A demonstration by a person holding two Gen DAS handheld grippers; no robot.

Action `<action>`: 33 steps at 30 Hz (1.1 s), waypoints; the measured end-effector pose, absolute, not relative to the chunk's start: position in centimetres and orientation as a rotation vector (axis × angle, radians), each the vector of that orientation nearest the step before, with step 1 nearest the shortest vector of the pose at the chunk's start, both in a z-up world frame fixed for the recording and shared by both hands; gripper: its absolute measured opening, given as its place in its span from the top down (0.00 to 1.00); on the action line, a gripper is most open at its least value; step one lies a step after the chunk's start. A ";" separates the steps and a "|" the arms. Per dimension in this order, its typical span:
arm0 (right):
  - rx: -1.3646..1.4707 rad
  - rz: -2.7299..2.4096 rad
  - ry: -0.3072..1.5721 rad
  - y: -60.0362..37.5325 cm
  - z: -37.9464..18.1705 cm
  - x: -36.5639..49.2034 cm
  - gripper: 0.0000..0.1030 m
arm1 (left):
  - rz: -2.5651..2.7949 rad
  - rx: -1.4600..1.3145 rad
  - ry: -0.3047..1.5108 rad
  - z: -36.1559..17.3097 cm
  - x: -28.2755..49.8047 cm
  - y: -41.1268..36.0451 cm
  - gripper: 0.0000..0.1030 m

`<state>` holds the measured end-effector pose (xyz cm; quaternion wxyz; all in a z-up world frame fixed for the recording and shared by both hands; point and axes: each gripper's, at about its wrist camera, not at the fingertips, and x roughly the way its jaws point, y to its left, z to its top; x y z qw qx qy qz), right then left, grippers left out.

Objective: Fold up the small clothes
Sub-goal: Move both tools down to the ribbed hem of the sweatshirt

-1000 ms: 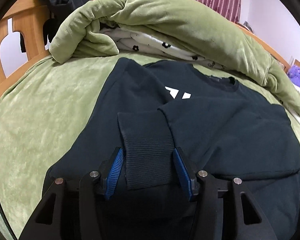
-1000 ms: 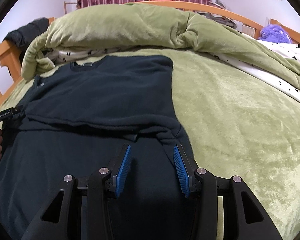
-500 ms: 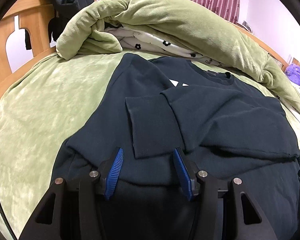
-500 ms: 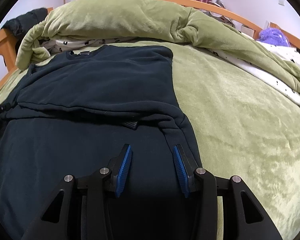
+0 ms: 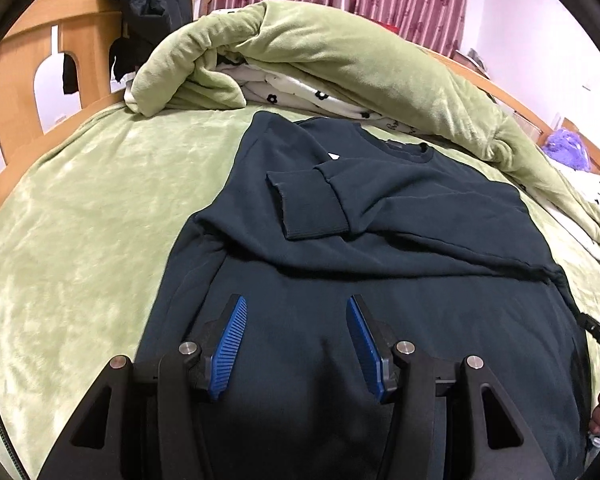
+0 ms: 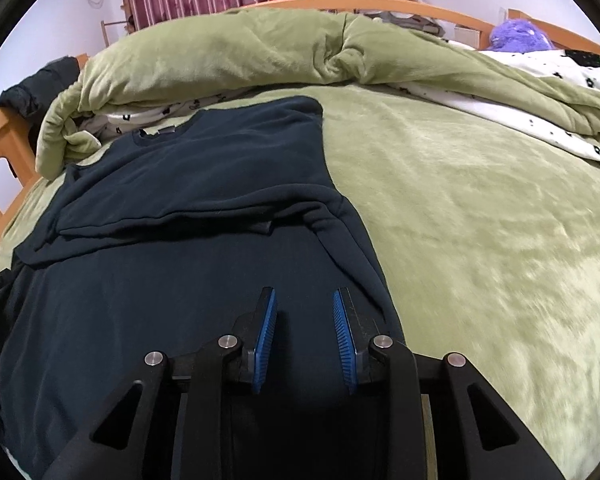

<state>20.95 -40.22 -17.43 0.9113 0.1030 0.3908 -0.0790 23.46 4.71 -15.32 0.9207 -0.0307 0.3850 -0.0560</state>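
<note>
A dark navy sweatshirt (image 5: 380, 312) lies flat, neck away from me, on the green bed cover (image 5: 80, 232). One sleeve is folded across its chest, and the ribbed cuff (image 5: 312, 208) lies on top. My left gripper (image 5: 295, 308) hovers open over the lower body of the sweatshirt, well short of the cuff, with nothing between its pads. In the right wrist view, the right gripper (image 6: 304, 296) is over the sweatshirt (image 6: 160, 280) near its right side edge. Its jaws are closing, and no cloth is pinched between them.
A rolled green duvet (image 5: 340, 52) over a white flowered sheet (image 5: 300, 92) lies just beyond the neck. A wooden bed frame (image 5: 24, 64) with a black jacket (image 5: 148, 4) stands at the left. A purple plush toy (image 6: 520, 36) is far right. Bare bed cover (image 6: 480, 220) spreads to the right.
The left gripper has drawn back from the cuff that lay between its pads, leaving it on the chest. The right gripper's jaws have narrowed and it has shifted slightly.
</note>
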 end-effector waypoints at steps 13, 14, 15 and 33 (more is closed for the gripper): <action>0.062 -0.164 0.756 -35.1 -15.3 11.8 0.72 | -0.137 -0.041 0.742 -13.6 16.0 5.6 0.52; 0.048 -0.158 0.753 -34.7 -15.2 11.0 0.71 | -0.135 -0.045 0.742 -13.6 15.4 5.9 0.52; 0.041 -0.158 0.754 -34.4 -15.2 10.5 0.71 | -0.130 -0.048 0.743 -13.6 14.9 6.2 0.52; 0.274 -0.137 0.908 -35.5 -16.0 2.9 0.71 | -0.125 -0.143 0.855 -17.7 7.1 13.8 0.48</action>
